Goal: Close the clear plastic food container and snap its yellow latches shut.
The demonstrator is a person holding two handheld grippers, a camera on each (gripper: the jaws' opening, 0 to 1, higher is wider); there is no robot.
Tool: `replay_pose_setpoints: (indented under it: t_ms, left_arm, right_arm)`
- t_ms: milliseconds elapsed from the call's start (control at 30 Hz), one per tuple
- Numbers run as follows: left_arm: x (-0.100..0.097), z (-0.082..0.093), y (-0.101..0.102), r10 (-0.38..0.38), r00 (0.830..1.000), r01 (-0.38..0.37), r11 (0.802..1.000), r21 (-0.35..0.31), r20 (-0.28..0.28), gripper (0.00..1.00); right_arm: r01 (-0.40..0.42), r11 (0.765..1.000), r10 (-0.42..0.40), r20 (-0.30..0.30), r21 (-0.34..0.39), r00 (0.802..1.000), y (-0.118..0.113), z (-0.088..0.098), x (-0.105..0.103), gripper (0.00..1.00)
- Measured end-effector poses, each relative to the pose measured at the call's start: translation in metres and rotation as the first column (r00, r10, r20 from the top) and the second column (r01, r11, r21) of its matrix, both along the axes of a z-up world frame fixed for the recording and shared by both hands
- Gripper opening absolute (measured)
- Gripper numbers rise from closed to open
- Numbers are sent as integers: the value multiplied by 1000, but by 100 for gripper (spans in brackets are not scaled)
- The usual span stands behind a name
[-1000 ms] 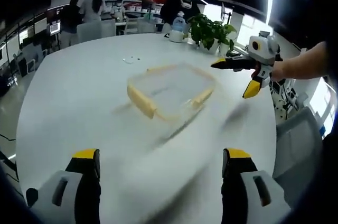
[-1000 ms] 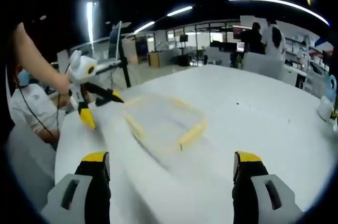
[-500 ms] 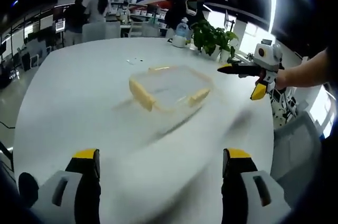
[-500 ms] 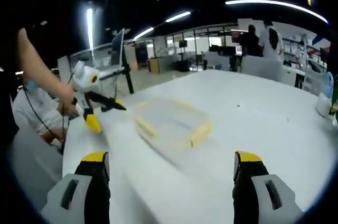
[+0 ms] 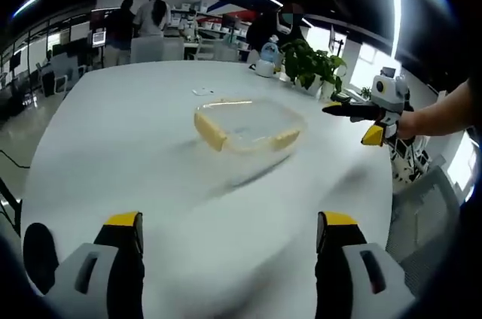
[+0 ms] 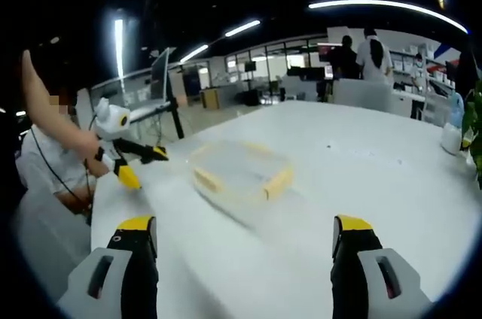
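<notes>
The container point(image 5: 249, 125) sits on the white surface point(image 5: 151, 176), well ahead of both grippers and touched by neither. It is clear plastic with its lid on top and yellow latches point(image 5: 210, 131) along its sides; in the left gripper view one latch faces the camera on the near left side and another point(image 5: 285, 138) shows at the near right. In the right gripper view the container point(image 6: 239, 171) lies near the middle of the surface point(image 6: 361, 183), with latches point(image 6: 278, 183) on its near edges (whether they are snapped down is too blurred to tell).

The left gripper point(image 5: 226, 251) hovers over the near part of the surface, its jaws spread wide and holding nothing. The right gripper point(image 6: 245, 255) likewise has its jaws wide apart and empty.

Each gripper shows in the other's view: the right gripper point(image 5: 360, 114) held in a hand to the right of the container, and the left gripper point(image 6: 139, 155) just left of it. A potted plant point(image 5: 310, 65) stands at the far edge of the surface, and people stand in the background.
</notes>
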State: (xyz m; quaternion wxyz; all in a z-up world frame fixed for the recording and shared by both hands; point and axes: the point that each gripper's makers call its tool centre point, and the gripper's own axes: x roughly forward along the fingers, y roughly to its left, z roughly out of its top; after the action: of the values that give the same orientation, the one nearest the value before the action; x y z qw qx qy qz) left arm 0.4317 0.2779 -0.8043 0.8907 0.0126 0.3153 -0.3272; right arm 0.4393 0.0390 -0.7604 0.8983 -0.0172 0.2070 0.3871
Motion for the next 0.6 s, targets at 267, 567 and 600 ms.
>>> replay_pose_setpoints:
  t_ms: [267,567,600]
  left_arm:
    - [-13,2,2,35,999,-35,999,-26,8,96]
    - [-28,6,5,45,999,-44,998,-45,21,95]
    - [-30,7,6,46,999,-45,998,-47,22,95]
  right_arm:
    - [-9,1000,9,-4,-1,1000,-1,1,-13,98]
    - [-8,1000,8,-11,15,1000,1,2,-29,98]
    - [-8,1000,9,-11,16,1000,1,2,-30,98]
